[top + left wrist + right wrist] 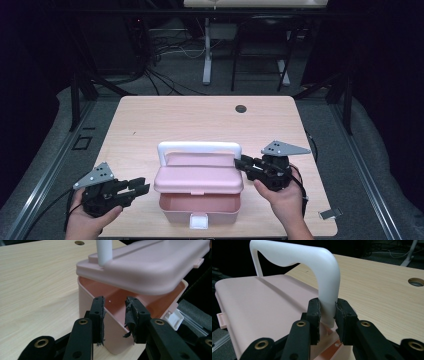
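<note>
- Nearest the high camera, a person's two hands are coming in from six o'clock, each carrying a black claw over a pale wooden desk [150, 120].
- The left claw [142, 187] is hanging at about eight o'clock of the desk, just beside the pink box [197, 207]; its jaws are standing apart with nothing between them, their worn pads [100, 315] pointing at the near left corner of the box, as the left gripper view is showing.
- That claw is looking ready to steady the box wall, judging by where it is aiming.
- The right claw [239, 164] is sitting at about four o'clock, its jaws pressing on the lower right leg of the white handle [325, 277]; the right gripper view is showing both pads clamping that leg.
- The grip on the handle is keeping the pink lid [198, 179] propped partway up, tilting above the box's open mouth, so the empty interior is showing below it.
- The box is resting at the near middle of the desk, close to the six o'clock edge, its white front latch [198, 220] hanging loose.
- A round cable hole [241, 108] is sitting toward one o'clock, well apart from the work.
- A small metal clip [330, 213] is lying at the desk's five o'clock corner.
</note>
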Motion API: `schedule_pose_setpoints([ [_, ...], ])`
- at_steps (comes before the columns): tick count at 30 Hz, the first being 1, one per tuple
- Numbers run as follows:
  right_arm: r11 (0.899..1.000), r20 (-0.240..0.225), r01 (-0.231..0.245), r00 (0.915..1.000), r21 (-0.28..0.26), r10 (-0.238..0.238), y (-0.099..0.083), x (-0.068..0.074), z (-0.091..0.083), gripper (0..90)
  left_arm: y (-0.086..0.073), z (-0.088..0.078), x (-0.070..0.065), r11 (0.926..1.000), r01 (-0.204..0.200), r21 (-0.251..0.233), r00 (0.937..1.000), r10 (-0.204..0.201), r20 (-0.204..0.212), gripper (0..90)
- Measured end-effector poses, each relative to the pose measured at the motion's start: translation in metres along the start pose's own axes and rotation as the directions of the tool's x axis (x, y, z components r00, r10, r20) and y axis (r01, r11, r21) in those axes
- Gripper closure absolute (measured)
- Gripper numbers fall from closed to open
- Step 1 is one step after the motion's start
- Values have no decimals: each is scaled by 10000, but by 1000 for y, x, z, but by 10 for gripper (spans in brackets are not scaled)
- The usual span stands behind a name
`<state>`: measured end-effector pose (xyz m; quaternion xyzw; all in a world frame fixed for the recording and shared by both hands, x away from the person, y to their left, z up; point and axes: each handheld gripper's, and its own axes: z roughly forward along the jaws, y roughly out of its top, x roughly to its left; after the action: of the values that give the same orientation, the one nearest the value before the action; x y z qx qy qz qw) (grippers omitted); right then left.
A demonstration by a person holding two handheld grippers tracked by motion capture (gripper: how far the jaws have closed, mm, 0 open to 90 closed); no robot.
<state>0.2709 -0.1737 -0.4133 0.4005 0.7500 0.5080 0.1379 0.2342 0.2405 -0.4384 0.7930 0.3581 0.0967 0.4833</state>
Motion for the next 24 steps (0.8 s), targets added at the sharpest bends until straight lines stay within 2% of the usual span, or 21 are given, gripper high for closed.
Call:
schedule_pose_setpoints([
  [5, 10000, 34, 16, 10000, 23, -16, 0, 1, 0, 741, -3, 4, -4, 9999, -91, 118, 9998, 90, 152, 682],
  [12, 10000, 18, -5, 10000, 36, 5, 0, 0, 0, 741, 1, 9, -11, 9997, -255, -6, 9992, 255, 300, 676],
  [24, 10000, 9, -27, 10000, -40, 27, 0, -3, 1, 735, 10, 6, -13, 9991, -397, -175, 9989, 401, 246, 676],
])
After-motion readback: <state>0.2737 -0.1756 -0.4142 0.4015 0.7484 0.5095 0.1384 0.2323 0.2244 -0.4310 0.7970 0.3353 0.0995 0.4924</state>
